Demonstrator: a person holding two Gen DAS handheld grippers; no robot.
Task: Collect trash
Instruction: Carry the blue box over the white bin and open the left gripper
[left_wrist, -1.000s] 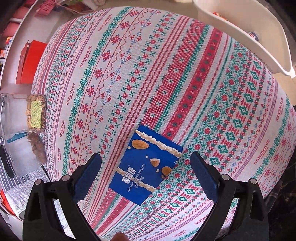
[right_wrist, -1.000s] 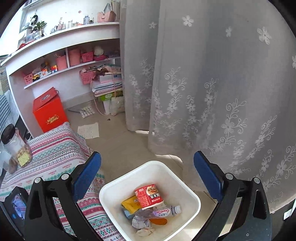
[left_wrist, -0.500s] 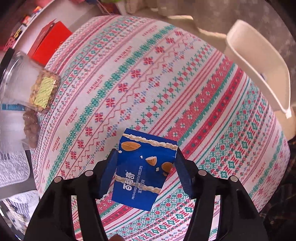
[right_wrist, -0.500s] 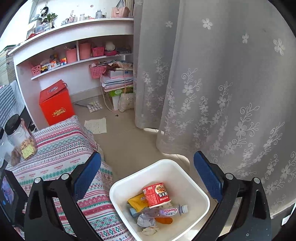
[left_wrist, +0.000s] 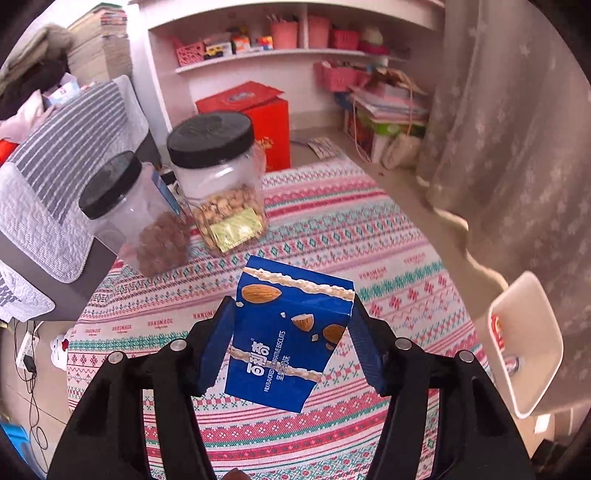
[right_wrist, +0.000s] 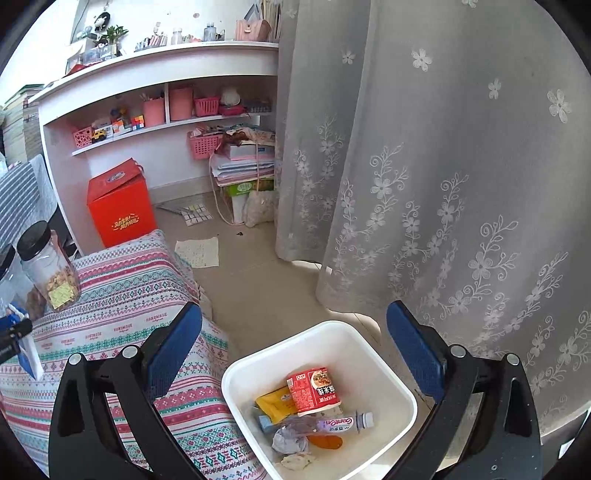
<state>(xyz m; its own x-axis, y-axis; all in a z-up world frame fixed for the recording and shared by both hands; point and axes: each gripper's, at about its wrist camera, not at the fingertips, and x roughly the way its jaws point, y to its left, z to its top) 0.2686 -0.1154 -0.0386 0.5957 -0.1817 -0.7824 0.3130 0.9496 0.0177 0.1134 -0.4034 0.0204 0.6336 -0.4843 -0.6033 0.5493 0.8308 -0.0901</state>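
Note:
A blue almond biscuit box (left_wrist: 291, 334) hangs above the patterned tablecloth (left_wrist: 369, 236), clamped between both pads of my left gripper (left_wrist: 291, 343). The white trash bin (left_wrist: 532, 354) stands on the floor to the right of the table. In the right wrist view my right gripper (right_wrist: 295, 354) is open and empty, hovering over that same bin (right_wrist: 391, 373), which holds a red carton (right_wrist: 314, 387), a yellow packet, a small bottle (right_wrist: 343, 422) and crumpled paper. The biscuit box's edge (right_wrist: 26, 350) shows at the far left there.
Two black-lidded clear jars (left_wrist: 218, 181) (left_wrist: 133, 214) with nuts stand at the table's far left. A striped grey cloth (left_wrist: 62, 155) covers furniture beside them. A red box (right_wrist: 118, 206), pink shelves (right_wrist: 159, 110) and a lace curtain (right_wrist: 443, 184) lie beyond.
My left gripper went from open around the box lying on the cloth to shut on it, then lifted it and rolled, bringing jars and shelves into view. The right gripper barely moved.

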